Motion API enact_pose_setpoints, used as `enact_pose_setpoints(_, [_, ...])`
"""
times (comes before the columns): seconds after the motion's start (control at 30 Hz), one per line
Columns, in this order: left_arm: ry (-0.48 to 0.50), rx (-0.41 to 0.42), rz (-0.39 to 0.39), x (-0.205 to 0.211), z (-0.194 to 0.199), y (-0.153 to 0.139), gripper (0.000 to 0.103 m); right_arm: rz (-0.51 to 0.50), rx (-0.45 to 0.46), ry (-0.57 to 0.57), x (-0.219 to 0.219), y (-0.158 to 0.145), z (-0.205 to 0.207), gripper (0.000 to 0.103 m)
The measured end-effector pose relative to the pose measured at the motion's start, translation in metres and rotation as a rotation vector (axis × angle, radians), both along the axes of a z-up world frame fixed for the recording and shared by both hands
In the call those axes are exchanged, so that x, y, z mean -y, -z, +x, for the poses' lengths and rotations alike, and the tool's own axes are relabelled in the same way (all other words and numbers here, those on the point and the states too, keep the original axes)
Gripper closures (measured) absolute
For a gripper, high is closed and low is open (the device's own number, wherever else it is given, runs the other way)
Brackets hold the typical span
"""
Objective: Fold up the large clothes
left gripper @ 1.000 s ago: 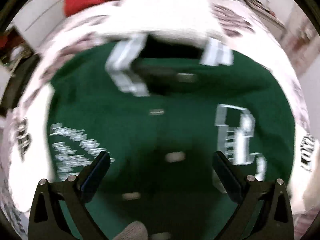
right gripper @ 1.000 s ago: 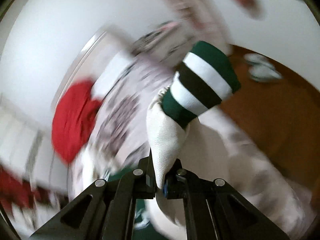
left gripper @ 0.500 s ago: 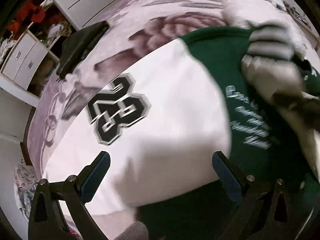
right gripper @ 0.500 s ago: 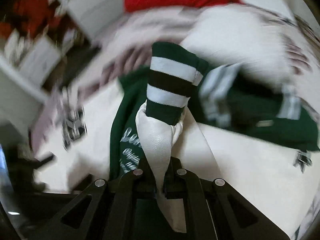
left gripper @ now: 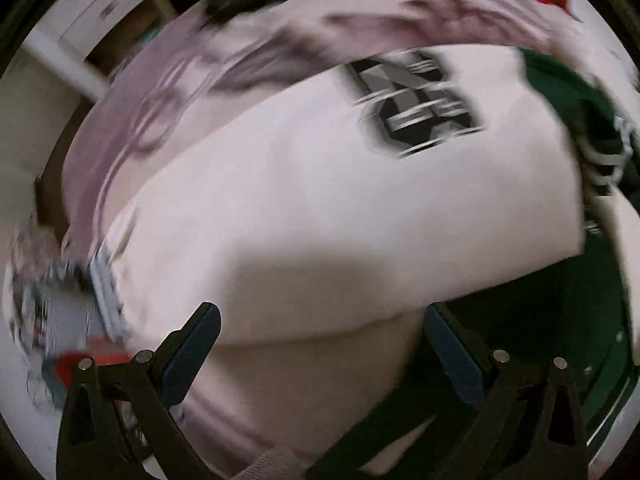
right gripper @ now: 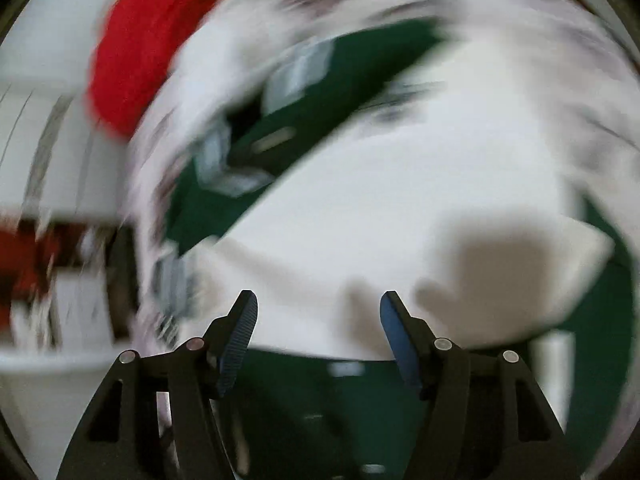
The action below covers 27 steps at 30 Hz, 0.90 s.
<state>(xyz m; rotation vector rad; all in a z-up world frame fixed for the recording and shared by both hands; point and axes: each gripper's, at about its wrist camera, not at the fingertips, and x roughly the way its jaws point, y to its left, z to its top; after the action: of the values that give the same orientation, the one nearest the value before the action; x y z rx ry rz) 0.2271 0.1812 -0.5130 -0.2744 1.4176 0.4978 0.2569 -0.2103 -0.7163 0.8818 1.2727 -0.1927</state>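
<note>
Honestly nothing here is properly readable, both views are too smeared. The white sleeve [left gripper: 340,208] of the jacket has a black patch [left gripper: 416,104] outlined in white that looks like blocky numerals, but I can't make out which. There's pale lettering [left gripper: 604,152] on the green body [left gripper: 560,92] too, just illegible streaks.
</note>
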Motion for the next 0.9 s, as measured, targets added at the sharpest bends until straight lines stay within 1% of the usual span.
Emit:
enact_pose_setpoints(0.03, [-0.034,-0.021,-0.001,-0.010,-0.010,0.004,0.000,-0.025,-0.050,0.042,0.018,0.015,-0.010,0.037])
enact_pose_setpoints(0.07, [-0.071,-0.041,-0.006,-0.019,-0.021,0.009,0.000,-0.060,-0.123,0.061,0.028,0.029,-0.016,0.037])
enact_pose_setpoints(0.1, [-0.100,-0.052,-0.018,-0.026,-0.029,0.013,0.000,-0.068,-0.230,0.082,0.039,0.054,-0.024,0.038])
enact_pose_setpoints(0.13, [-0.143,-0.065,-0.037,-0.036,-0.040,0.017,0.000,-0.051,-0.271,0.107,0.042,0.063,-0.028,0.049])
enact_pose_setpoints(0.17, [-0.188,-0.072,-0.057,-0.046,-0.050,0.021,0.000,-0.062,-0.277,0.122,0.043,0.061,-0.029,0.049])
enact_pose_setpoints(0.2, [-0.239,-0.073,-0.091,-0.056,-0.062,0.024,0.000,-0.130,-0.284,0.086,0.032,0.048,-0.022,0.049])
enact_pose_setpoints(0.23, [-0.276,-0.068,-0.113,-0.063,-0.070,0.025,0.000,-0.182,-0.264,0.033,0.018,0.032,-0.013,0.049])
enact_pose_setpoints(0.3, [-0.370,-0.027,-0.195,-0.083,-0.091,0.032,0.000,-0.216,-0.163,-0.052,-0.017,0.000,0.002,0.048])
enact_pose_setpoints(0.33, [-0.411,-0.008,-0.234,-0.091,-0.097,0.037,0.000,-0.213,-0.125,-0.084,-0.035,-0.013,0.008,0.045])
enact_pose_setpoints(0.4, [-0.538,0.096,-0.354,-0.115,-0.113,0.050,0.002,-0.178,-0.075,-0.149,-0.069,-0.025,0.019,0.043])
enact_pose_setpoints(0.43, [-0.589,0.141,-0.388,-0.125,-0.119,0.056,0.008,-0.156,-0.065,-0.190,-0.092,-0.025,0.028,0.043])
enact_pose_setpoints(0.47, [-0.646,0.194,-0.417,-0.136,-0.125,0.062,0.028,-0.139,-0.066,-0.231,-0.112,-0.020,0.031,0.043])
enact_pose_setpoints(0.5, [-0.710,0.242,-0.419,-0.149,-0.131,0.067,0.040,-0.128,-0.080,-0.275,-0.134,-0.014,0.036,0.043])
enact_pose_setpoints(0.57, [-0.774,0.309,-0.388,-0.165,-0.137,0.067,0.070,-0.118,-0.093,-0.331,-0.162,-0.009,0.045,0.043])
enact_pose_setpoints(0.6, [-0.789,0.341,-0.371,-0.171,-0.139,0.065,0.082,-0.125,-0.089,-0.367,-0.181,-0.008,0.051,0.043])
enact_pose_setpoints(0.63, [-0.802,0.396,-0.351,-0.180,-0.140,0.059,0.094,-0.150,-0.081,-0.409,-0.198,-0.008,0.054,0.043])
enact_pose_setpoints(0.7, [-0.805,0.480,-0.318,-0.199,-0.135,0.048,0.097,-0.199,-0.062,-0.475,-0.237,-0.004,0.070,0.043])
enact_pose_setpoints(0.73, [-0.801,0.503,-0.305,-0.207,-0.130,0.043,0.098,-0.211,-0.049,-0.499,-0.248,-0.003,0.073,0.043])
enact_pose_setpoints(0.8, [-0.791,0.551,-0.292,-0.235,-0.113,0.040,0.098,-0.218,-0.023,-0.535,-0.267,0.001,0.083,0.043])
enact_pose_setpoints(0.87, [-0.771,0.575,-0.291,-0.259,-0.093,0.041,0.098,-0.220,0.013,-0.570,-0.285,0.002,0.096,0.043])
enact_pose_setpoints(0.9, [-0.759,0.575,-0.291,-0.273,-0.080,0.045,0.098,-0.237,0.047,-0.594,-0.299,-0.001,0.103,0.041])
